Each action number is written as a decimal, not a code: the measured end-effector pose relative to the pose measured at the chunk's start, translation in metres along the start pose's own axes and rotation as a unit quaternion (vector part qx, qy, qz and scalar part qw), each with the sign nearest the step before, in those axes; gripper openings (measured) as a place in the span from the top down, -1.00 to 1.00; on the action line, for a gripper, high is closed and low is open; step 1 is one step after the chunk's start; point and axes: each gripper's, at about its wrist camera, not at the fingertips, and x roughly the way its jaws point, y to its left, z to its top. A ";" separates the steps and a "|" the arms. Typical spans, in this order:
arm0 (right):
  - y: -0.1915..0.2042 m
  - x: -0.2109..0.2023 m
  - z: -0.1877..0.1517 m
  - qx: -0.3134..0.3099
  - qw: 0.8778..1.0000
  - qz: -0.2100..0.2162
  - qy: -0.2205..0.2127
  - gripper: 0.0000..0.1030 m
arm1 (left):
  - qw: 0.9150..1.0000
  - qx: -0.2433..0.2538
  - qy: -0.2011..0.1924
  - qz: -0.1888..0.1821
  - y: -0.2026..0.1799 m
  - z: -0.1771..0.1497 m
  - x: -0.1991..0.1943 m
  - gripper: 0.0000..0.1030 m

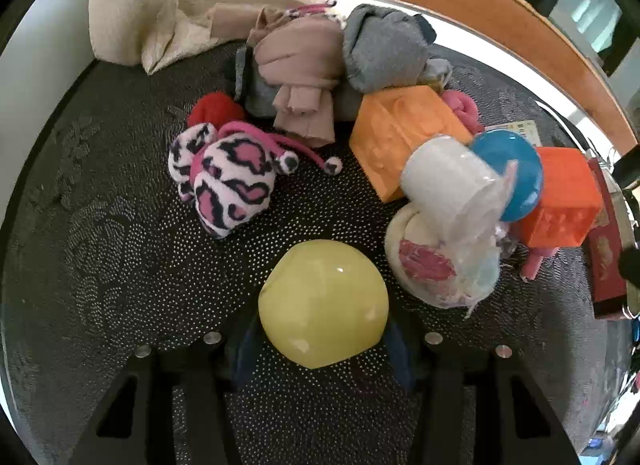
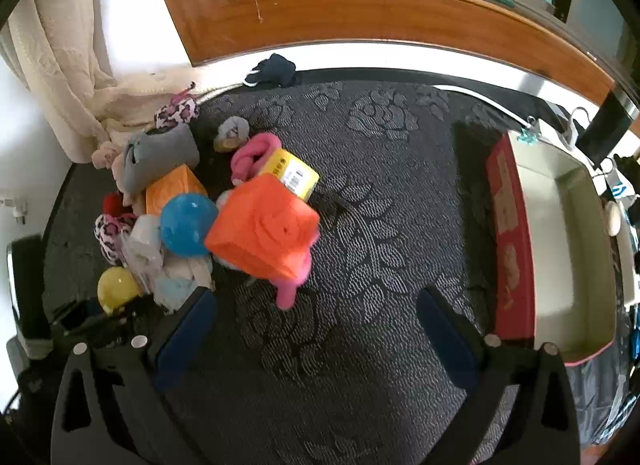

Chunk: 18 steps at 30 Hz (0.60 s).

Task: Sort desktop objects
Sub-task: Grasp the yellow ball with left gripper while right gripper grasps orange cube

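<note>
Yellow ball [image 1: 323, 304] sits apparently gripped between left tongs [image 1: 320, 349], axis indiscernible.

yellow ball [image 1: 323, 303]: lower sides hide left gripper's blue pads | red box [image 1: 606, 265]: cut by right picture edge | pink cloth [image 2: 290, 289]: mostly under orange block [image 2: 262, 231] | yellow box [image 2: 294, 173] label: unreadable

cream curtain [image 2: 60, 65], wooden frame [image 2: 360, 13] — patterned tablecloth [image 2: 360, 345]
</note>
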 end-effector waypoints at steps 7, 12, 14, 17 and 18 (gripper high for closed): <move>0.003 0.024 0.022 0.002 1.000 0.014 0.011 -0.96 | 1.000 0.011 -0.023 -0.013 -0.008 -0.012 -0.026 -0.07; 0.006 0.045 0.031 0.015 0.998 0.035 0.042 -0.96 | 0.999 0.008 -0.032 -0.025 0.012 -0.017 -0.042 -0.07; 0.008 0.052 0.035 0.024 0.997 0.040 0.055 -0.96 | 0.999 0.008 -0.035 -0.031 0.030 -0.004 -0.043 -0.07; 0.011 0.062 0.037 0.024 0.997 0.037 0.065 -0.96 | 0.999 0.007 -0.037 -0.036 0.027 0.014 -0.035 -0.07; 0.013 0.065 0.037 0.025 0.997 0.036 0.069 -0.96 | 0.999 0.007 -0.037 -0.037 0.026 0.021 -0.033 -0.07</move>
